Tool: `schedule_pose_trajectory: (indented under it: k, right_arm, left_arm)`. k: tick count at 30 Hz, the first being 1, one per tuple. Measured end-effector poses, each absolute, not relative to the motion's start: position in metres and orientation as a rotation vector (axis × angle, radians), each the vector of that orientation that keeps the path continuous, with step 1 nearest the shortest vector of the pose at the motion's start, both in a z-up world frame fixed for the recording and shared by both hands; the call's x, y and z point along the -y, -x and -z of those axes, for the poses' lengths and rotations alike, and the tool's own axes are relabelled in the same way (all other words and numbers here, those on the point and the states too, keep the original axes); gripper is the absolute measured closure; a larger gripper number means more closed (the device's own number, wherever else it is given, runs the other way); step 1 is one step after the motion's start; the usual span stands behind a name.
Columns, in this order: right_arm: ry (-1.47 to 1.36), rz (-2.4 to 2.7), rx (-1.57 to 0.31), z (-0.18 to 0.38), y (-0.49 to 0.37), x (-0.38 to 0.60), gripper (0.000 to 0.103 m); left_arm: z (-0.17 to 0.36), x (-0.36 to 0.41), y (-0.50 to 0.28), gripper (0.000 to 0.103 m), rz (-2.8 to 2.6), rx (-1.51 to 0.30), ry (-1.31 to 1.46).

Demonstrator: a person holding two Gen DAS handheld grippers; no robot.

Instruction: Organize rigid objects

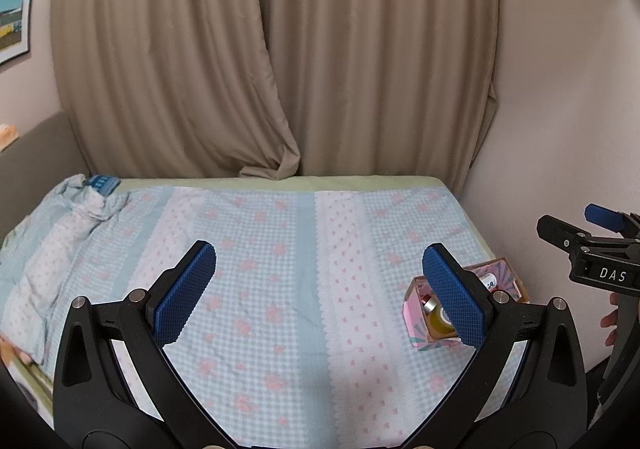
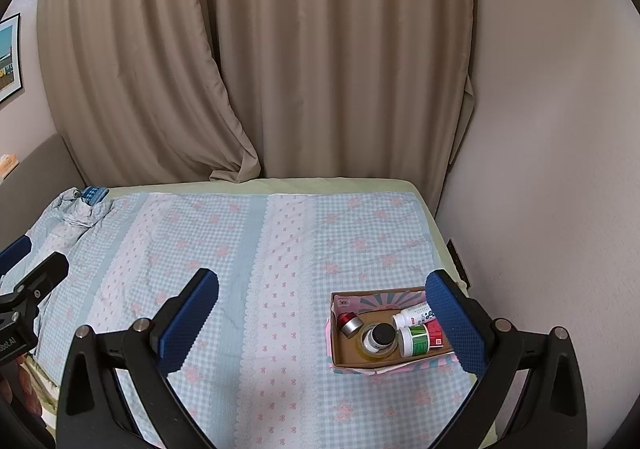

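A pink cardboard box (image 2: 337, 361) sits on the bed at the right. It holds a white bottle (image 2: 414, 315), a jar with a green label (image 2: 416, 340), a black-capped jar (image 2: 379, 337) inside a tape roll, and a red-and-silver cap (image 2: 349, 322). My right gripper (image 2: 322, 293) is open and empty above the bed, its right finger over the box's right end. My left gripper (image 1: 319, 265) is open and empty, left of the box (image 1: 416, 319), whose contents its right finger partly hides. The right gripper also shows in the left wrist view (image 1: 592, 249).
A blue and pink checked blanket (image 2: 248, 269) covers the bed. It is bunched at the far left around a blue object (image 2: 95, 193). Beige curtains (image 2: 280, 69) hang behind. A wall (image 2: 540, 169) runs close along the right side.
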State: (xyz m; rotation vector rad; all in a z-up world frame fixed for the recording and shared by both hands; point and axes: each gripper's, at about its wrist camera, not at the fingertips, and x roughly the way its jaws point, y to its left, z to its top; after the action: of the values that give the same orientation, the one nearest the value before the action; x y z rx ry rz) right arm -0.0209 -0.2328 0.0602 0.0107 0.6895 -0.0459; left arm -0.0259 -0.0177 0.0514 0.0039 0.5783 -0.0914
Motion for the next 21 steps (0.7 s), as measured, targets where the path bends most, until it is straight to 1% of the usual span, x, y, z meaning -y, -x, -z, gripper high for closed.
schedule_pose_trajectory:
  k: [21]
  right_arm:
    - [-0.006,0.063,-0.663,-0.063,0.017,0.235,0.0]
  left_arm:
    - [-0.054,0.028,0.03,0.0,0.055,-0.512,-0.031]
